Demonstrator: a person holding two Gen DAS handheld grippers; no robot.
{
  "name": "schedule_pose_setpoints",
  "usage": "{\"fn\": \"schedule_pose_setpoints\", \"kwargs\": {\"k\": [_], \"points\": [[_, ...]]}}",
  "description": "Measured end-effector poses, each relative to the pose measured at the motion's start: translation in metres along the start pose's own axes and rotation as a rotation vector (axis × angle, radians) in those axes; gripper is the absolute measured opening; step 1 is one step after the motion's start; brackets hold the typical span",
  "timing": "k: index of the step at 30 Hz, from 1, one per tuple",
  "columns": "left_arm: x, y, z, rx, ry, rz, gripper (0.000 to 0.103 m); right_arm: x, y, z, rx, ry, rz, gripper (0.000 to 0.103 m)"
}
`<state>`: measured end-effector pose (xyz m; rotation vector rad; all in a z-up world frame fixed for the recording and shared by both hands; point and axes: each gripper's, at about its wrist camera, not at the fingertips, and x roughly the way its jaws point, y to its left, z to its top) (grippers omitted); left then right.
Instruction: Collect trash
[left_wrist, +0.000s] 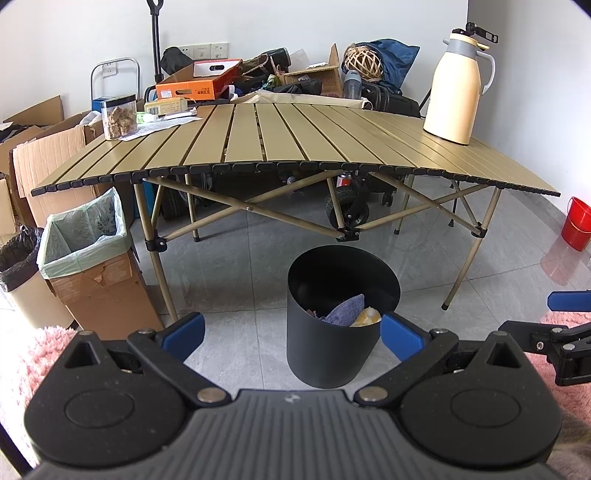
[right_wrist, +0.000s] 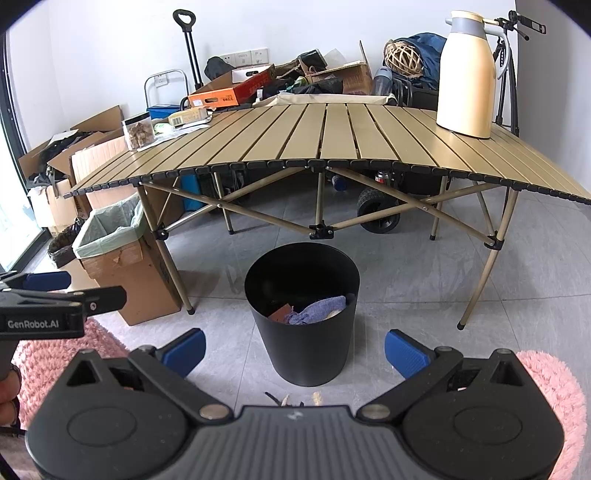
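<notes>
grey tiled floor (right_wrist: 424, 280), white wall behind, pink shag rug (right_wrist: 554, 398) at the near edges on both sides. slatted folding camp table (left_wrist: 295, 136) spans the middle of the room; cream thermos jug (left_wrist: 458, 88) upright on its far right corner, clear jar of brown chunks (left_wrist: 119, 116) on its far left corner, beside some papers and a small carton.

black round bin (left_wrist: 332, 350) stands on the tiles just in front of the table, centred ahead of both grippers. inside it: a purple-blue cloth (right_wrist: 317, 310), a brown scrap (right_wrist: 282, 314) on its left, something pale yellow (left_wrist: 367, 317) on its right. a few small bits of debris (right_wrist: 288, 398) lie on the floor at the bin's near foot, partly hidden by the gripper body.

left gripper (left_wrist: 291, 332): blue pads spread wide, nothing between them; the bin shows in the gap. right gripper (right_wrist: 295, 349): likewise spread wide, holding nothing.

left of the table, a cardboard box lined with a pale green bag (left_wrist: 92, 258), and a cream bin with a black liner (left_wrist: 22, 273) further left. red bucket (left_wrist: 576, 223) at far right. clutter of boxes and bags along the far wall.
</notes>
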<state>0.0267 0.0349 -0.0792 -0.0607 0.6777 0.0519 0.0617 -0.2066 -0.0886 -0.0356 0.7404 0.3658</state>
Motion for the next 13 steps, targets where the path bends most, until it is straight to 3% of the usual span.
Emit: {"fn": "schedule_pose_setpoints", "kwargs": {"k": [13], "points": [[0.0015, -0.0002, -0.0015, 0.006, 0.003, -0.007, 0.103, 0.0001, 0.0002, -0.0001, -0.001, 0.000, 0.001, 0.103]]}}
